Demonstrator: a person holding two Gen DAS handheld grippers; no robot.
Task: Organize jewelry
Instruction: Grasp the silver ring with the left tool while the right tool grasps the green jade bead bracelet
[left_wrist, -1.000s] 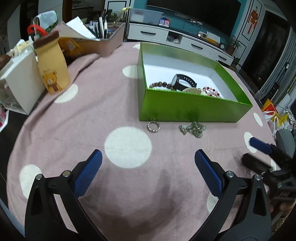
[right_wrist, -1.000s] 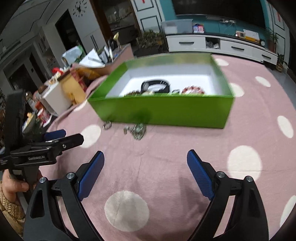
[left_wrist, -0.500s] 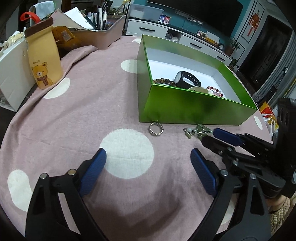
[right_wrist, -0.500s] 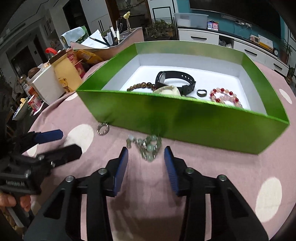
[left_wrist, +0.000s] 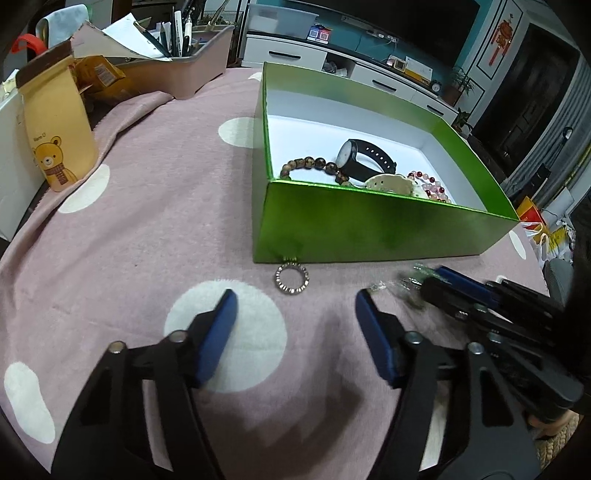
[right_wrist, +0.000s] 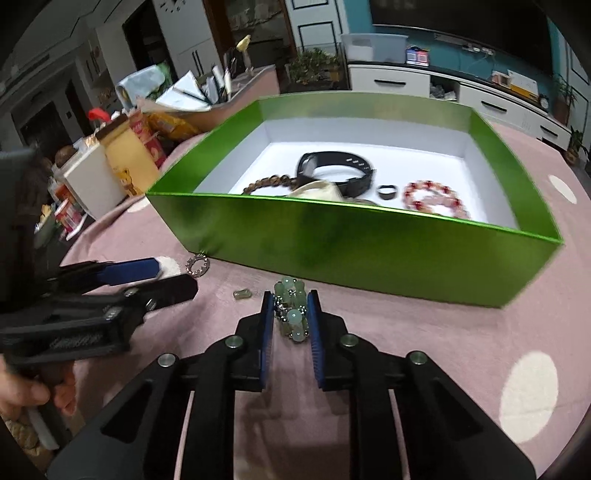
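Note:
A silver ring (left_wrist: 291, 278) lies on the pink dotted cloth just in front of the green box (left_wrist: 369, 229). My left gripper (left_wrist: 295, 310) sits low behind the ring, its jaws closing. The ring is just beyond the blue fingertips, untouched. A green bead bracelet (right_wrist: 293, 317) lies bunched between the pads of my right gripper (right_wrist: 291, 306). Those jaws are closing, and both pads touch the beads. From the left wrist, the right gripper (left_wrist: 432, 282) and the blurred bracelet (left_wrist: 406, 284) show at the right. From the right wrist, the left gripper (right_wrist: 175, 275) and the ring (right_wrist: 197, 265) appear at the left.
The green box (right_wrist: 351, 243) holds a black watch (right_wrist: 332, 170), a brown bead bracelet (right_wrist: 269, 182), a red bead bracelet (right_wrist: 432, 195) and a small dark ring (right_wrist: 388, 191). A loose green piece (right_wrist: 242, 294) lies beside the bracelet. A bear-print bag (left_wrist: 55, 140) and a pen tray (left_wrist: 177, 70) stand far left.
Both grippers have come forward and down toward the jewelry by the box. The right jaws have narrowed from wide open onto the green bracelet. The left jaws have narrowed behind the ring.

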